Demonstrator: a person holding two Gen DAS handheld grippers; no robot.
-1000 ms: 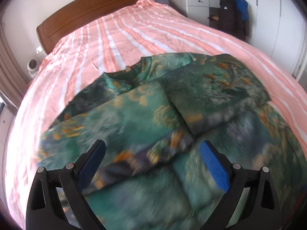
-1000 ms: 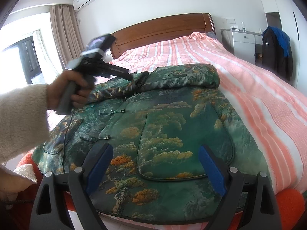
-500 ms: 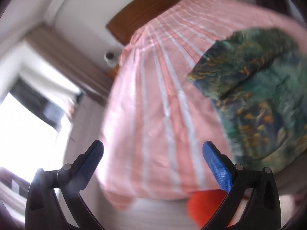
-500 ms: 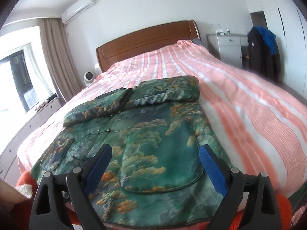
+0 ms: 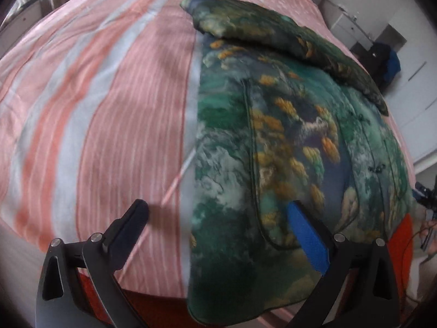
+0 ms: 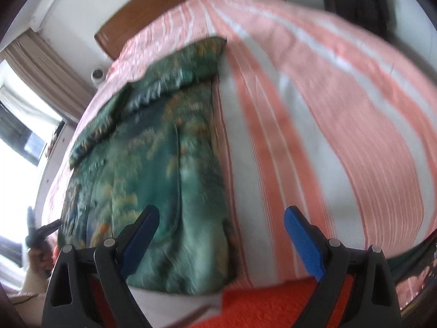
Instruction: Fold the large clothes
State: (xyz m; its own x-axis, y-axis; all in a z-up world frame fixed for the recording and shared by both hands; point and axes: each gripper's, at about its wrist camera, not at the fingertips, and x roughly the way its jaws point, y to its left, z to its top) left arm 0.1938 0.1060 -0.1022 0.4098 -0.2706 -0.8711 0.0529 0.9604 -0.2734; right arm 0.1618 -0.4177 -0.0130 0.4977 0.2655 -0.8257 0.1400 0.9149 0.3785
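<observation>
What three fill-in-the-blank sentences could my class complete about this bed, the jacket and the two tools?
1. The green patterned jacket lies on a bedspread striped in white and ____.
2. The jaws of the left tool stand ____, gripping nothing.
3. The jacket's sleeves are folded ____ its upper part.
4. The right tool hovers over the jacket's ____ hem corner.

Missing words: pink; open; across; bottom

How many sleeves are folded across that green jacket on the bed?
2. One sleeve lies across the green jacket from its left shoulder; the other sleeve angles away from it toward the window side. Parts may be hidden.
</observation>
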